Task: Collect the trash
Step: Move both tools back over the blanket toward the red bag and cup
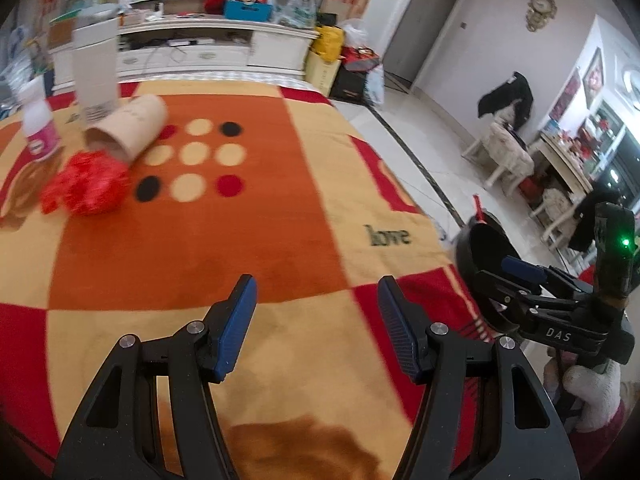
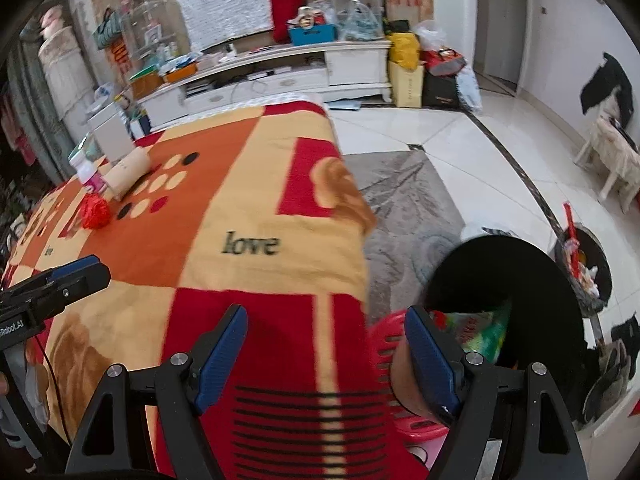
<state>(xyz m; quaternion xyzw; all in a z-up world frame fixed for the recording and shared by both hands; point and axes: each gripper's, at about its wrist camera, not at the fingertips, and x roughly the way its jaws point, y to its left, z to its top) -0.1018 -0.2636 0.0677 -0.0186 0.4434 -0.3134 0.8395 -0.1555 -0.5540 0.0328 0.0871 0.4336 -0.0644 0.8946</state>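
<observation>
**Both grippers empty over the blanket, trash grouped at the far corner**

The left gripper (image 1: 316, 312) hangs over an orange, tan and red blanket (image 1: 240, 248) with its blue-padded jaws standing apart and nothing between them. Ahead of it and off to its left lies the trash: a crumpled red wrapper (image 1: 86, 188), and just beyond that a cardboard tube (image 1: 130, 130) on its side, its open end towards the wrapper. A small white bottle with a pink label (image 1: 38, 128) stands further left, and a tall white box (image 1: 96, 76) rises upright behind the tube. The word "love" (image 1: 390, 236) is printed on the blanket ahead and to the right of this gripper.

The right gripper (image 2: 326, 356) is over the near edge of the blanket, by the corner, its jaws spread wide and also holding nothing. Past its right finger and below the blanket's edge sits a black-lined bin (image 2: 508, 280) with a green and red packet (image 2: 480, 328) inside, beside a pink slotted basket (image 2: 388, 344). From the left gripper's view, the right one shows far to the right, held by a white-gloved hand (image 1: 592, 396). A second dark bin with rubbish (image 2: 588, 268) stands well away on the tiled floor (image 2: 460, 132).
</observation>
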